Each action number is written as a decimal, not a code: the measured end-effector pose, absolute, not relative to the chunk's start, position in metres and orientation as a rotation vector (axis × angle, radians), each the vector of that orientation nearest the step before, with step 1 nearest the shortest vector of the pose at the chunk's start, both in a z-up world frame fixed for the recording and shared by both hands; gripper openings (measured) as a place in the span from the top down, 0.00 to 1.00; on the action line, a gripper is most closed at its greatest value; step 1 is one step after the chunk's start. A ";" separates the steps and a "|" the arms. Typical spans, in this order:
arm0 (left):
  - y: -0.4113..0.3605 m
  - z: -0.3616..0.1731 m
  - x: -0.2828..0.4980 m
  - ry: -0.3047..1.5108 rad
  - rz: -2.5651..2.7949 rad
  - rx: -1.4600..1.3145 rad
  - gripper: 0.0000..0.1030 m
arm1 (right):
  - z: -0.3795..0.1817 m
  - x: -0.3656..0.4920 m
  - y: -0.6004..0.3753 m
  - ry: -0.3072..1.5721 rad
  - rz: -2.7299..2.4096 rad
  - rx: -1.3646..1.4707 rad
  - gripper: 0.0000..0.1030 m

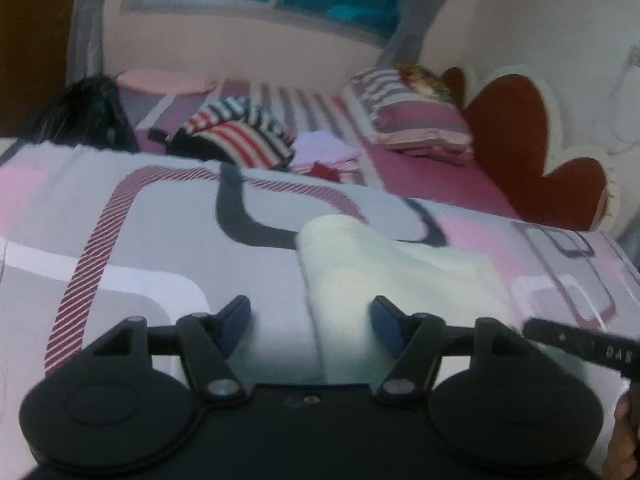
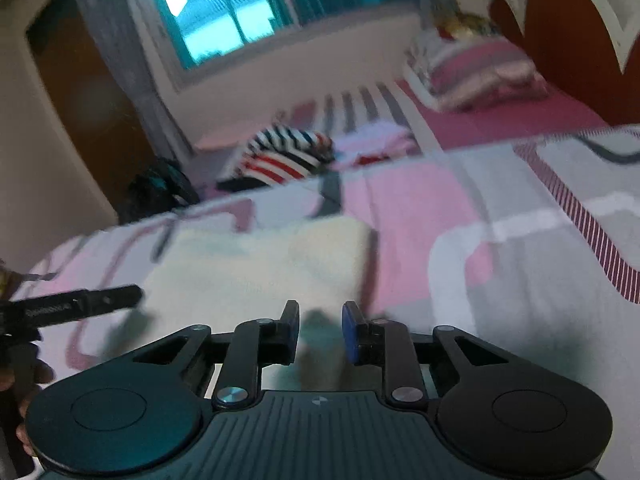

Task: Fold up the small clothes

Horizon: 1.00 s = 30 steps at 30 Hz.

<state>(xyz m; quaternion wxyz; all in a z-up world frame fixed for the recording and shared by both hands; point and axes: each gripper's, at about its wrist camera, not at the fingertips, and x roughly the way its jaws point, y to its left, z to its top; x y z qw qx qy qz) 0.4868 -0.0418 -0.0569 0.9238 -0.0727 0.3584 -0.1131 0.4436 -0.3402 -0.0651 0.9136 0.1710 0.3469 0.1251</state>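
Observation:
A pale cream cloth [image 1: 392, 276] lies flat on a grey and pink patterned sheet [image 1: 140, 248]. In the left wrist view my left gripper [image 1: 310, 320] stands open wide over the cloth's left edge. Its right blue pad [image 1: 386, 322] is above the cloth and its left pad above the sheet, and nothing is pinched. In the right wrist view the same cloth [image 2: 256, 268] lies ahead and to the left. My right gripper [image 2: 320, 328] hovers at its near right corner with a narrow gap between the blue pads. Cloth shows through the gap, and the pads do not press on it.
Beyond the sheet's far edge lie a striped clothes pile [image 1: 240, 132] and pink folded clothes [image 1: 324, 152]. A striped pillow [image 1: 416, 120] and a red headboard [image 1: 520, 140] stand at the right, a black bag [image 1: 92, 112] at the left. A hand [image 2: 24, 376] shows at the left edge.

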 end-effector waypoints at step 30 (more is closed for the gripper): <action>-0.074 -0.095 0.365 0.779 -0.280 0.065 0.33 | -0.085 0.336 -0.283 0.763 0.384 0.024 0.76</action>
